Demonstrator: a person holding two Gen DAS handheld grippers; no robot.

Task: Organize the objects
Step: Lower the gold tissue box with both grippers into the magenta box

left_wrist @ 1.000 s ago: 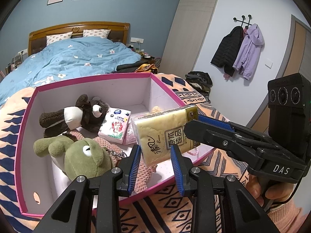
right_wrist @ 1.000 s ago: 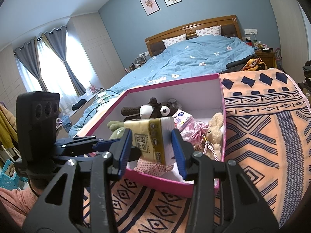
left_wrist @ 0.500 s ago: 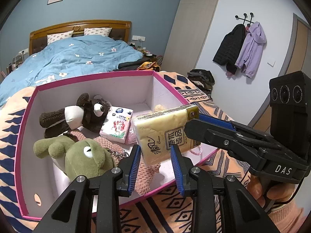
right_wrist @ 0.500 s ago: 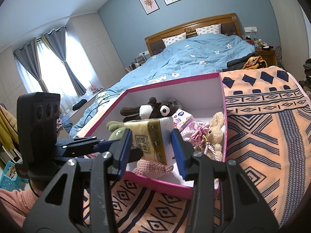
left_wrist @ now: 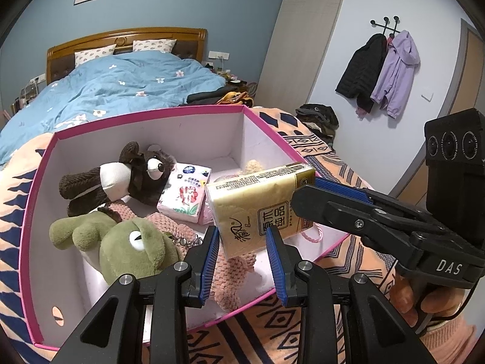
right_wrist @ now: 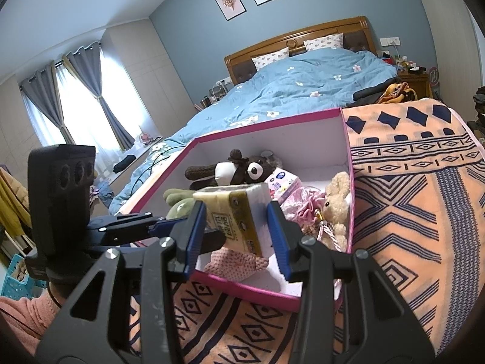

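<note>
Little has changed: the right gripper (right_wrist: 236,227) stays clamped on the gold tissue pack (left_wrist: 260,203) above the pink box (left_wrist: 266,130), left gripper (left_wrist: 242,257) jaws together, empty, so placement remains.

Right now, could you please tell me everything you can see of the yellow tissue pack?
The yellow tissue pack is a soft, gold plastic-wrapped block with a white end face and a framed label of Chinese characters. It hangs tilted above the near part of the open pink box, over the toys. The right gripper is clamped across it, and the left gripper meets its lower corner, pads against it. Nothing else touches it.
</note>
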